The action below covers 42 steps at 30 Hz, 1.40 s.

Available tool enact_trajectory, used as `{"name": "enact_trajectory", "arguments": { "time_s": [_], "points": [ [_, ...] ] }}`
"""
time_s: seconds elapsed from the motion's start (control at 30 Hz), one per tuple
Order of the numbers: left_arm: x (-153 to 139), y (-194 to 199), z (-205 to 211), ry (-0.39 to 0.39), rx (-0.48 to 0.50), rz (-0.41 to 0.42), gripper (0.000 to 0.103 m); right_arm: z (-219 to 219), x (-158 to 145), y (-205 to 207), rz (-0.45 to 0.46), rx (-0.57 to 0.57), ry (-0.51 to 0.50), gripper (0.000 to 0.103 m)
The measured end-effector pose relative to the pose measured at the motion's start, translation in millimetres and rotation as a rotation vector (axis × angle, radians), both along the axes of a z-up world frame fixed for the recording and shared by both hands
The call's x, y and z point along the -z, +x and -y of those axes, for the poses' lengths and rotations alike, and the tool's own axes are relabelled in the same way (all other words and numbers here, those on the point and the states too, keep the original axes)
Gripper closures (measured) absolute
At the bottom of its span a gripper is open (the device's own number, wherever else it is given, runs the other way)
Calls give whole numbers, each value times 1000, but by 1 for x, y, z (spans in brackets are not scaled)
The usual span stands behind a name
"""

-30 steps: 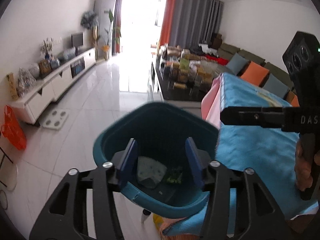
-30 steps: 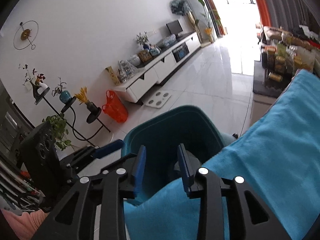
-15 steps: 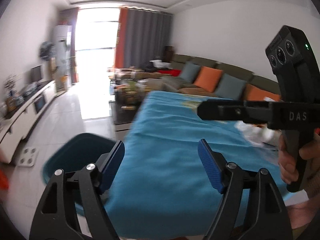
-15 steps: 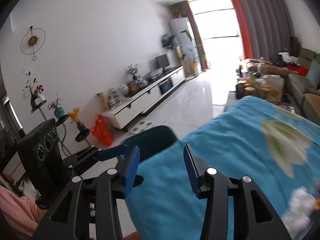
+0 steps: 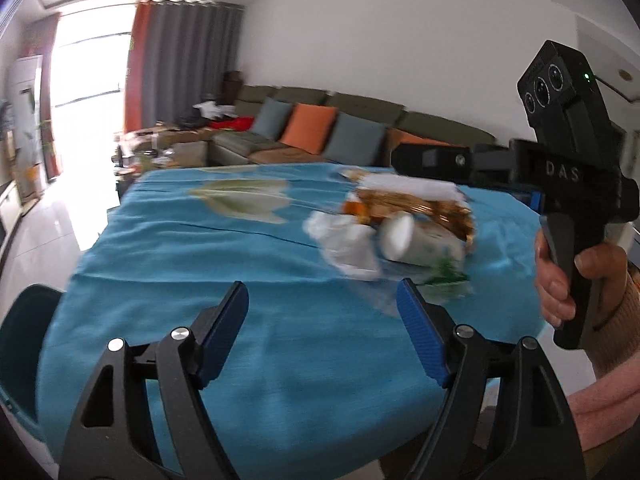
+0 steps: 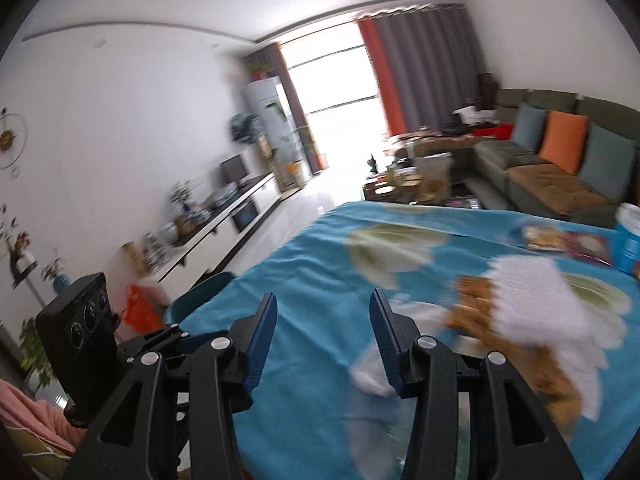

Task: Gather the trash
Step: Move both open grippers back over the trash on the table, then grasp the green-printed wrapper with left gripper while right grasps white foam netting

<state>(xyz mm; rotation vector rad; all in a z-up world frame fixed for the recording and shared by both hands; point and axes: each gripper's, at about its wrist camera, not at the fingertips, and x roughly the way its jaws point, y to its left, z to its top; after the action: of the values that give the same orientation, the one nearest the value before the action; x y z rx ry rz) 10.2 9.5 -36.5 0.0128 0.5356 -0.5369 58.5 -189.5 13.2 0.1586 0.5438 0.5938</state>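
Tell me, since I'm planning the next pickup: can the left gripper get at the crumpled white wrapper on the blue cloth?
Probably yes. The left gripper is open and empty, and only bare blue cloth lies between it and the crumpled white wrapper, ahead and slightly right.

A table covered with a blue cloth (image 5: 192, 248) printed with large pale flowers fills the middle of both views. In the left wrist view, right of centre, a heap of litter lies on the cloth: a crumpled white tissue (image 5: 348, 240), touching it a white cup (image 5: 416, 240) on its side, and behind these a golden wrapper (image 5: 420, 206). In the right wrist view a blue and white tub (image 6: 628, 240) stands near the right edge, with a flat printed packet (image 6: 568, 242) just beside it
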Motion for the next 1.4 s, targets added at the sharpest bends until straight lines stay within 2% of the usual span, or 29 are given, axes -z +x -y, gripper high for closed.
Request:
{"name": "enact_trajectory", "arguments": {
  "time_s": [0.2, 0.5, 0.67, 0.87, 1.07, 1.17, 1.23, 1.4],
  "points": [
    [7, 0, 34, 15, 86, -27, 27, 51, 6, -12, 4, 125, 0, 57],
    [21, 12, 81, 43, 185, -83, 27, 105, 17, -19, -2, 231, 32, 57],
    [26, 20, 95, 60, 217, -117, 27, 116, 25, -13, -26, 255, 49, 55],
    [28, 29, 100, 28, 231, -181, 27, 122, 32, 1, -58, 273, 47, 53],
    [33, 32, 111, 31, 229, -220, 29, 128, 34, 15, -82, 277, 91, 50],
    [36, 37, 114, 19, 229, -256, 37, 125, 37, 24, -94, 272, 94, 50],
    [39, 42, 113, 0, 232, -285, 52, 123, 39, 30, -104, 264, 101, 50],
    [44, 48, 105, -41, 232, -324, 71, 123, 44, 44, -138, 263, 121, 50]
  ]
}}
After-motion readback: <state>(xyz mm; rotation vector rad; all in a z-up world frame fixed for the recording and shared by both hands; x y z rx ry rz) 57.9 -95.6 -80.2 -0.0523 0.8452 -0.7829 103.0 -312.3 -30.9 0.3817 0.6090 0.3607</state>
